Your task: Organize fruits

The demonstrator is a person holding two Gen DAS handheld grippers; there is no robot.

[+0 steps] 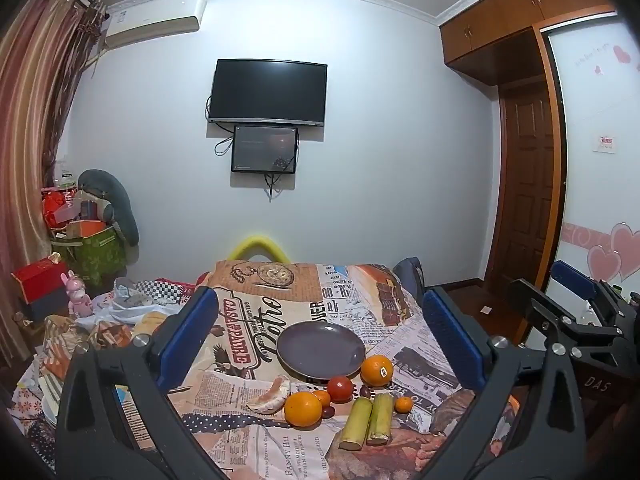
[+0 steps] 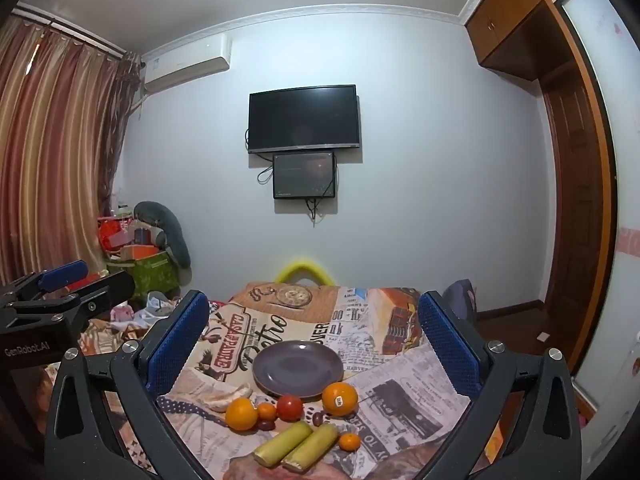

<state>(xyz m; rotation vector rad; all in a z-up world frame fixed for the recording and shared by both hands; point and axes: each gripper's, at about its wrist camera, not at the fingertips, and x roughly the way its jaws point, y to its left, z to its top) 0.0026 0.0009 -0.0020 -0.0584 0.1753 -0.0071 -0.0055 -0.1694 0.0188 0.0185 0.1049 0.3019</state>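
Observation:
An empty purple plate [image 1: 320,346] [image 2: 298,368] lies on a newspaper-print cloth. In front of it lie two big oranges [image 1: 303,409] [image 1: 376,370], a red tomato [image 1: 340,388], two small tangerines [image 1: 403,404], dark grapes [image 1: 328,411], a pomelo wedge [image 1: 272,394] and two sugarcane pieces [image 1: 366,422] [image 2: 296,442]. My left gripper [image 1: 320,340] is open, empty and held above the near edge, as is my right gripper [image 2: 312,344]. Each gripper shows at the edge of the other's view.
The cloth-covered table [image 1: 256,280] has a yellow chair back [image 1: 258,246] behind it. Cluttered bedding, boxes and a pink toy [image 1: 78,298] lie to the left. A television [image 1: 268,92] hangs on the far wall. A wooden door [image 1: 528,200] is to the right.

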